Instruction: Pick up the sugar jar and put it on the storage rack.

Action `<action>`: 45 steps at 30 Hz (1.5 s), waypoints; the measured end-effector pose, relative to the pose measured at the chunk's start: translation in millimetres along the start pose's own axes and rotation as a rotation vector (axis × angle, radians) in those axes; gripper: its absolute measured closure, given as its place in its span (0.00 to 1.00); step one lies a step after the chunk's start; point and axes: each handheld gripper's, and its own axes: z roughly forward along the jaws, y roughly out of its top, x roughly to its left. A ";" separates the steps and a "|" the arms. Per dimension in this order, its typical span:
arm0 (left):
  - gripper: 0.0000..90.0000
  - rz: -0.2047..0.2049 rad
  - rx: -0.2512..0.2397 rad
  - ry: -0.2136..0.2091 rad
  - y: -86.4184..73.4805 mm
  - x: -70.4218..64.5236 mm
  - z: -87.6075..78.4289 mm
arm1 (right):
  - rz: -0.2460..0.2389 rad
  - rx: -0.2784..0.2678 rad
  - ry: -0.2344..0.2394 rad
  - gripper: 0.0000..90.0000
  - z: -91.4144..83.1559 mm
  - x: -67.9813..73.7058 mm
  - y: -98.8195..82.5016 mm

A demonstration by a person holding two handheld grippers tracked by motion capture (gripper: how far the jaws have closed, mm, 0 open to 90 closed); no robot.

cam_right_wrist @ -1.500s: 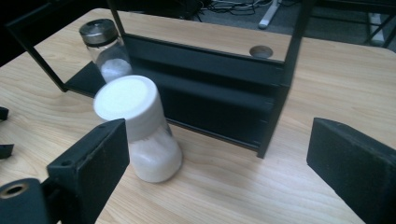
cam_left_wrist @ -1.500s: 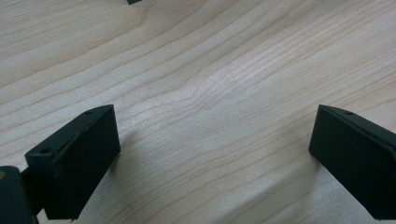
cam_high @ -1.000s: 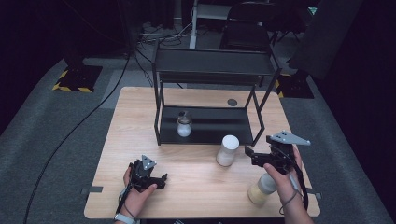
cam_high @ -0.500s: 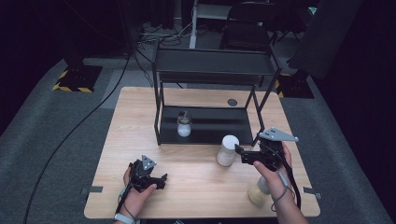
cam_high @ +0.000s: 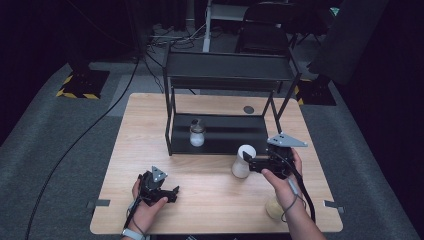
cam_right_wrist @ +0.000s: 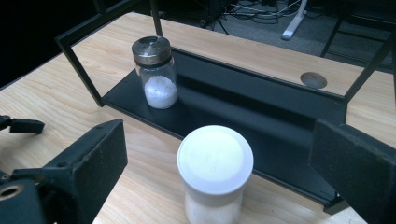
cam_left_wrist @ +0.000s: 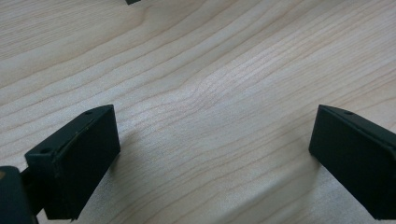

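A white-lidded container (cam_high: 243, 161) (cam_right_wrist: 215, 161) stands on the wooden table in front of the black rack. My right gripper (cam_high: 253, 163) (cam_right_wrist: 219, 156) is open right beside it. Its jaws stand wide on either side of the container without touching it. A glass jar (cam_high: 197, 134) (cam_right_wrist: 155, 72) with a metal lid and white powder sits on the rack's lower shelf (cam_high: 230, 135) (cam_right_wrist: 261, 116). My left gripper (cam_high: 167, 192) (cam_left_wrist: 210, 154) is open, low over bare table wood near the front left.
The black two-tier rack (cam_high: 227, 67) takes up the table's middle and back. A beige container (cam_high: 273, 208) stands at the front right, partly hidden by the right forearm. A dark round grommet (cam_high: 248, 109) (cam_right_wrist: 313, 80) sits behind the rack. The table (cam_high: 145, 130) has free room at left.
My right gripper has moved left, up to the white-lidded container, which now stands between its open jaws. The left gripper has stayed put.
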 end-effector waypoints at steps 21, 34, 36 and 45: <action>0.02 0.002 0.001 -0.002 0.3 0.6 0.1 | 0.024 0.106 -0.019 0.05 34.6 9.1 9.6; 0.02 0.003 0.001 -0.002 0.3 0.7 0.1 | 0.034 0.171 -0.039 0.14 55.1 12.8 5.7; 0.02 0.003 0.001 -0.002 0.2 0.6 0.1 | 0.024 0.181 -0.047 0.17 57.5 13.7 5.9; 0.02 0.002 0.001 -0.002 0.2 0.5 0.1 | -0.002 0.202 -0.064 0.37 63.8 14.4 5.3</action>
